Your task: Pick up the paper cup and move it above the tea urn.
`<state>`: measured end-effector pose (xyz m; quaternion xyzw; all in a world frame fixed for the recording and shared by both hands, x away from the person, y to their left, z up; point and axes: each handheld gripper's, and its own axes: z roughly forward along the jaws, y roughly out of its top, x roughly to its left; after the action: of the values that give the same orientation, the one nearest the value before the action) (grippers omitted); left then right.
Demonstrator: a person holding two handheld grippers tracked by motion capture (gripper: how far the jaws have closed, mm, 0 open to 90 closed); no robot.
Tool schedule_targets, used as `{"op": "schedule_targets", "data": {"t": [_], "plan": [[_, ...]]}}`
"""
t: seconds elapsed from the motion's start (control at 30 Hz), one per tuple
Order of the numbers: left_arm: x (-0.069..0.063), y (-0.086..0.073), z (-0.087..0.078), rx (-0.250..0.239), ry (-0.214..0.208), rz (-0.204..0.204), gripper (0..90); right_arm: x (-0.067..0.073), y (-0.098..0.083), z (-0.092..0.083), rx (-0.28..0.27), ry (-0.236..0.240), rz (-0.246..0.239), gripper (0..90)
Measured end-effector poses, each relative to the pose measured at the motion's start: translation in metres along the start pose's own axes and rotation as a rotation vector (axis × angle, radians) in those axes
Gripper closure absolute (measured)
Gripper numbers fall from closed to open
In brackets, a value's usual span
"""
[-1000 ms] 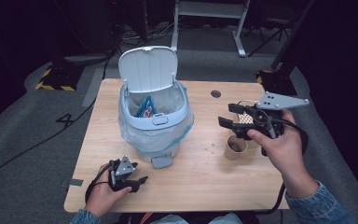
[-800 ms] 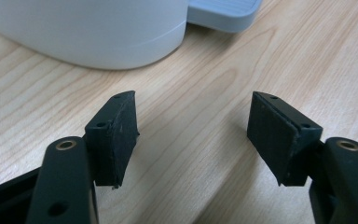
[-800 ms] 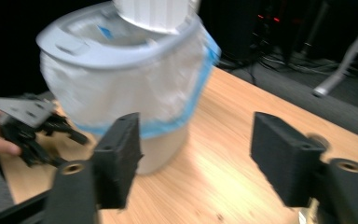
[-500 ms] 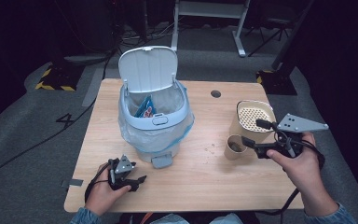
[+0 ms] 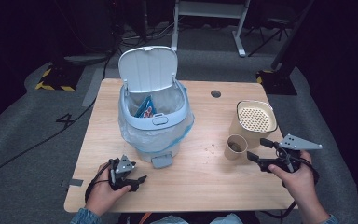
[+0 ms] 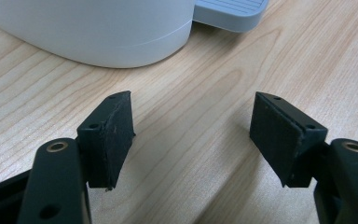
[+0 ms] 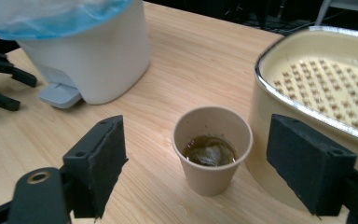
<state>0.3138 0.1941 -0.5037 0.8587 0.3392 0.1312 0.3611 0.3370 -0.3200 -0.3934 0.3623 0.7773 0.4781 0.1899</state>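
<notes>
The right gripper [image 5: 256, 151] is now down low at the table, just right of the paper cup [image 5: 236, 147], where a second ago it was held up over the strainer container [image 5: 255, 121]. Its jaws have just been opening and now stand wide apart, nothing between them, with the cup just ahead.

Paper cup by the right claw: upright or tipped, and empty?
Upright and not empty: the paper cup stands on the table with its mouth up, dark liquid low inside.

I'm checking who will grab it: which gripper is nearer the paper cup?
Right. The right gripper sits just beside the paper cup, jaws open toward it; the left gripper rests beyond the bin.
</notes>
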Motion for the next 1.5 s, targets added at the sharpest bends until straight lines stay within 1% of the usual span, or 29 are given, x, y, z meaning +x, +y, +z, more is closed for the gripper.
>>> {"op": "schedule_targets", "data": {"t": [0.03, 0.07, 0.1, 0.23, 0.37, 0.4, 0.43, 0.53, 0.67, 0.87, 1.0, 1.1, 1.23, 1.27, 1.4, 1.5], "plan": [[0.000, 0.000, 0.000, 0.000, 0.000, 0.000, 30.6, -0.001, -0.005, 0.002, 0.001, -0.010, 0.004, 19.4], [0.000, 0.000, 0.000, 0.000, 0.000, -0.001, 30.6, -0.004, -0.014, 0.008, 0.007, -0.026, 0.016, 18.9], [0.000, 0.000, 0.000, 0.000, 0.000, -0.001, 30.5, -0.004, -0.014, 0.008, 0.007, -0.026, 0.016, 18.9], [0.000, 0.000, 0.000, 0.000, -0.001, -0.001, 30.5, -0.008, -0.029, 0.019, 0.024, -0.041, 0.029, 18.8], [0.000, 0.000, 0.000, 0.000, -0.001, -0.001, 30.5, -0.011, -0.043, 0.034, 0.048, -0.053, 0.031, 17.6], [0.000, 0.000, 0.000, 0.000, -0.001, -0.001, 30.4, -0.012, -0.048, 0.043, 0.055, -0.058, 0.026, 17.1], [0.000, 0.000, 0.000, 0.000, -0.001, -0.001, 30.5, -0.012, -0.048, 0.043, 0.055, -0.058, 0.026, 17.1], [0.000, 0.000, 0.000, 0.000, -0.002, -0.001, 30.5, -0.014, -0.052, 0.055, 0.062, -0.064, 0.028, 17.1], [0.000, 0.000, 0.000, -0.001, -0.002, -0.002, 30.4, -0.013, -0.053, 0.069, 0.067, -0.079, 0.006, 17.1], [0.000, 0.000, 0.000, 0.000, -0.002, -0.002, 30.4, -0.010, -0.054, 0.085, 0.061, -0.087, 0.021, 18.7], [0.000, 0.000, 0.000, -0.001, -0.001, -0.002, 30.4, -0.007, -0.055, 0.094, 0.073, -0.096, 0.006, 20.5], [0.000, 0.000, 0.000, 0.000, -0.002, -0.002, 30.4, -0.007, -0.055, 0.100, 0.077, -0.101, 0.006, 21.0], [0.000, 0.000, 0.000, -0.001, -0.002, -0.002, 30.4, -0.007, -0.056, 0.106, 0.086, -0.097, 0.022, 22.0], [0.000, 0.000, 0.000, -0.001, -0.002, -0.002, 30.4, -0.007, -0.056, 0.109, 0.086, -0.101, 0.020, 23.8], [0.000, 0.000, 0.000, 0.000, -0.002, -0.002, 30.4, -0.008, -0.057, 0.109, 0.066, -0.108, 0.022, 28.4], [0.000, 0.000, 0.000, 0.000, -0.002, -0.001, 30.4, -0.008, -0.057, 0.108, 0.068, -0.105, 0.018, 29.3]]}}
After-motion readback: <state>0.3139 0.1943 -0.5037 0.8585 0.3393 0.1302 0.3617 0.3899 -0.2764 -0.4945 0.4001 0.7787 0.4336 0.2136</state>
